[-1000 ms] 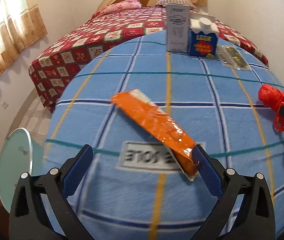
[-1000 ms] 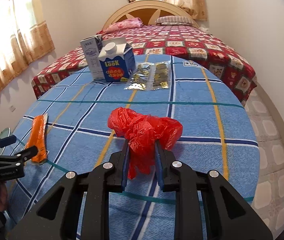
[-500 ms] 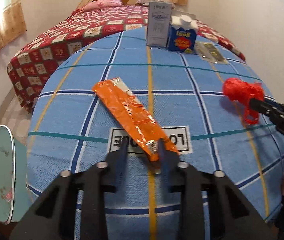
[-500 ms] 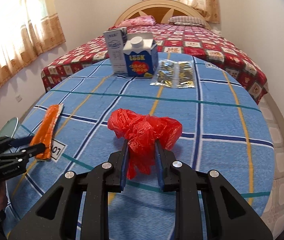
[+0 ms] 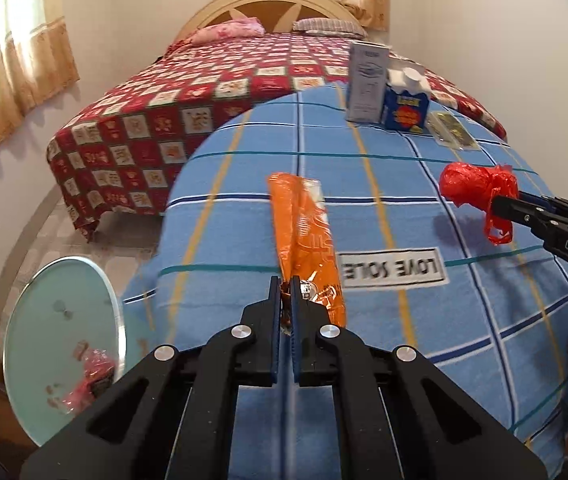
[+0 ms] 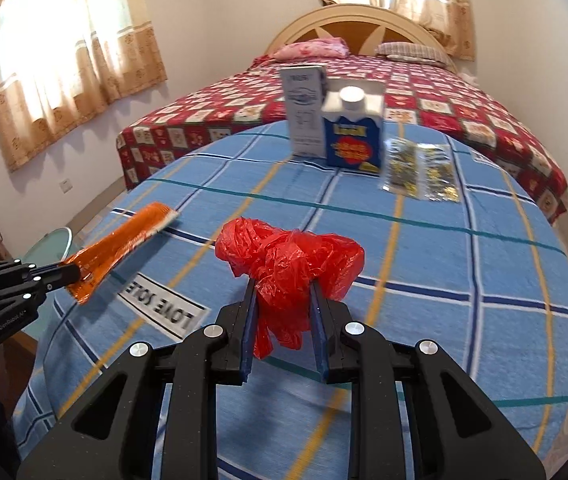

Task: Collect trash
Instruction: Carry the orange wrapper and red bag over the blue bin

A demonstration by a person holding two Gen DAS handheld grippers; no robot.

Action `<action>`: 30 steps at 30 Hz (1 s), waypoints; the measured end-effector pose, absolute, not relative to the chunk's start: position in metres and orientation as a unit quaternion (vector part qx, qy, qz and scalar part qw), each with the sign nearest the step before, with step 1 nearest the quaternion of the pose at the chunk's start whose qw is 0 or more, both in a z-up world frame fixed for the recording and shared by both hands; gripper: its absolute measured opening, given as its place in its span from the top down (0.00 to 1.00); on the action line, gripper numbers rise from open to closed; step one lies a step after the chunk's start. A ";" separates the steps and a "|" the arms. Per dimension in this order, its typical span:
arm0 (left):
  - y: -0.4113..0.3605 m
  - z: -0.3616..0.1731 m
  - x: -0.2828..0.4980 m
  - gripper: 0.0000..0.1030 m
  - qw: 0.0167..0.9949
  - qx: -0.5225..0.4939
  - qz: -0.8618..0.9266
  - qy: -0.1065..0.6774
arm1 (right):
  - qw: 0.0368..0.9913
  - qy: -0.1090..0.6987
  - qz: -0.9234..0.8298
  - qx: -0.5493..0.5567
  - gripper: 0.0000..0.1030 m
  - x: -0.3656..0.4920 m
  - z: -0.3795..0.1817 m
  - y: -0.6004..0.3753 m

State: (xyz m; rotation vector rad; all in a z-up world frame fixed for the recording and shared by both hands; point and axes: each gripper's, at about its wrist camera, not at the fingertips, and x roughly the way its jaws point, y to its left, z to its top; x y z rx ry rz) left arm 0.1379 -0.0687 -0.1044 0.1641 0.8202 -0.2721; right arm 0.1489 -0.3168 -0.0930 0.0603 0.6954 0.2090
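Observation:
My left gripper [image 5: 285, 286] is shut on the near end of a long orange wrapper [image 5: 303, 232] and holds it lifted over the blue checked tablecloth [image 5: 383, 340]. The wrapper also shows at the left of the right wrist view [image 6: 120, 246]. My right gripper [image 6: 282, 286] is shut on a crumpled red plastic bag [image 6: 287, 258], held above the cloth. The bag also shows at the right of the left wrist view [image 5: 477, 188]. A pale green bin [image 5: 64, 336] with some trash inside stands on the floor left of the table.
A white carton [image 6: 303, 110], a blue carton [image 6: 353, 132] and two clear foil packets [image 6: 421, 170] sit at the table's far side. A bed with a red patterned cover [image 6: 363, 92] lies beyond. Curtained windows line the left wall.
My left gripper closed on the orange wrapper's end and lifted it off the cloth, swinging it toward the left. My right gripper kept hold of the red bag.

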 end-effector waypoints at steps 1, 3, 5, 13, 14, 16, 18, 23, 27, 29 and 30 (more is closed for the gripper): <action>-0.063 -0.104 0.136 0.96 0.906 0.079 -0.129 0.395 | 0.934 0.340 0.106 0.027 0.77 0.151 -0.092 -0.311; -0.054 -0.103 0.134 0.96 0.908 0.077 -0.125 0.392 | 0.934 0.339 0.111 0.024 0.77 0.153 -0.092 -0.303; -0.048 -0.102 0.132 0.96 0.911 0.076 -0.122 0.386 | 0.934 0.338 0.115 0.022 0.77 0.154 -0.091 -0.297; -0.025 -0.094 0.124 0.96 0.920 0.070 -0.109 0.369 | 0.932 0.337 0.133 0.009 0.77 0.162 -0.088 -0.269; -0.020 -0.093 0.123 0.96 0.921 0.070 -0.105 0.368 | 0.931 0.337 0.139 0.005 0.77 0.165 -0.088 -0.262; -0.011 -0.092 0.121 0.96 0.922 0.068 -0.098 0.367 | 0.931 0.336 0.144 0.003 0.77 0.165 -0.088 -0.258; -0.003 -0.091 0.120 0.96 0.923 0.068 -0.090 0.367 | 0.930 0.335 0.152 -0.001 0.77 0.169 -0.087 -0.248; 0.016 -0.089 0.118 0.96 0.926 0.063 -0.073 0.366 | 0.928 0.333 0.168 -0.008 0.77 0.174 -0.086 -0.228; 0.030 -0.086 0.116 0.96 0.927 0.060 -0.061 0.365 | 0.924 0.333 0.185 -0.015 0.77 0.179 -0.086 -0.213; 0.037 -0.086 0.115 0.96 0.928 0.060 -0.054 0.365 | 0.923 0.333 0.191 -0.019 0.77 0.181 -0.086 -0.206; 0.040 -0.086 0.115 0.96 0.928 0.060 -0.051 0.365 | 0.922 0.333 0.195 -0.022 0.77 0.182 -0.085 -0.200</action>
